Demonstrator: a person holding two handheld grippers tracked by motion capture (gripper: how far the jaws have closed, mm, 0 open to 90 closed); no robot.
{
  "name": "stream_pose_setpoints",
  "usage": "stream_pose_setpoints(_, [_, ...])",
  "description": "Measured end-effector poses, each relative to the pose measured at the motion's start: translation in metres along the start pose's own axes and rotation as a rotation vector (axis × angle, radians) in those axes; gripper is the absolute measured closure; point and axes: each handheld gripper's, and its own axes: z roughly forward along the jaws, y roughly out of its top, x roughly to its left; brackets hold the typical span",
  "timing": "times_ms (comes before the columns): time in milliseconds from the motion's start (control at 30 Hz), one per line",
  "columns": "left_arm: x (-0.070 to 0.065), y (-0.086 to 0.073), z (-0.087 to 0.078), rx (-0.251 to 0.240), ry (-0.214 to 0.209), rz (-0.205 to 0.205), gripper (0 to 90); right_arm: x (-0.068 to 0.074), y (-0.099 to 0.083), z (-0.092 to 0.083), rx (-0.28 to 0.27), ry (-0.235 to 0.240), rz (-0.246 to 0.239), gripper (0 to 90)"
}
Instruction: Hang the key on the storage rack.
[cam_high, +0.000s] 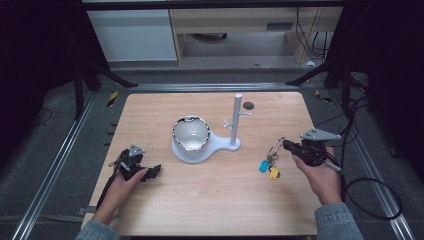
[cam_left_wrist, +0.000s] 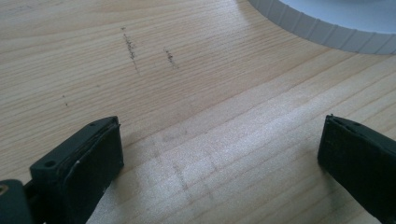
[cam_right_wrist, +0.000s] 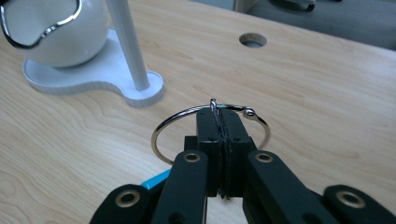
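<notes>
We have the thin silver wire key ring (cam_right_wrist: 210, 122) pinched in our right gripper (cam_right_wrist: 220, 114), tags dangling; hanging it on the white pegged stand (cam_high: 235, 122) remains, while our left gripper (cam_left_wrist: 219, 140) rests wide, empty.

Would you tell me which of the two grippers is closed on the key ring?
The right gripper, by the table's right edge: its jaws pinch the metal key ring, tags hanging below. The left gripper has jaws apart over bare wood.

Dim room. Grey floor (cam_high: 60, 125) around wooden table (cam_high: 165, 200); white cabinet (cam_high: 132, 35) far left, wooden desk (cam_high: 250, 20) far right.
</notes>
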Motion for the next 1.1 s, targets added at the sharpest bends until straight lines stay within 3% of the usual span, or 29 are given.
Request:
stream_pose_setpoints(533, [0.000,0.000,0.000,0.000,-0.001,0.001,0.0,0.006,0.040,-0.010,-0.052,0.014,-0.054,88.9])
stream_pose_setpoints(1100, [0.000,0.000,0.000,0.001,-0.001,0.004,0.0,0.011,0.064,-0.015,-0.086,0.022,-0.081,88.9])
